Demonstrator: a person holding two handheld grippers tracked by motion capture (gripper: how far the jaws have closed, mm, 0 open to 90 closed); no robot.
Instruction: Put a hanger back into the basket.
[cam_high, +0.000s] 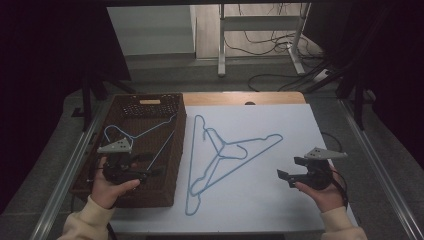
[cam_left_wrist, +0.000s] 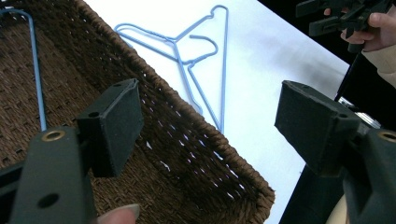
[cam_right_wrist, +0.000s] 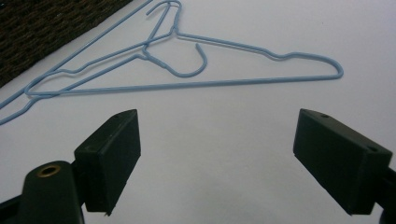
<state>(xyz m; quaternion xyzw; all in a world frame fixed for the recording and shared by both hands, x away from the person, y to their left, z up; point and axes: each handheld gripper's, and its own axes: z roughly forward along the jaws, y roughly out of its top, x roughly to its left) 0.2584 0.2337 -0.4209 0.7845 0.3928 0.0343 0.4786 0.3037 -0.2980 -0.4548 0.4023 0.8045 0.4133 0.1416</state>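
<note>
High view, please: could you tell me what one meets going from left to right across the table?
Left gripper over the basket → blue hangers lying on the white sheet → right gripper.

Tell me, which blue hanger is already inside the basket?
The hanger lying in the brown wicker basket, by the left gripper. The other hangers lie tangled on the white table.

Left hand-held gripper (cam_high: 150, 164) agape, right hand-held gripper (cam_high: 290, 169) (likewise) empty

No legible txt or labels
</note>
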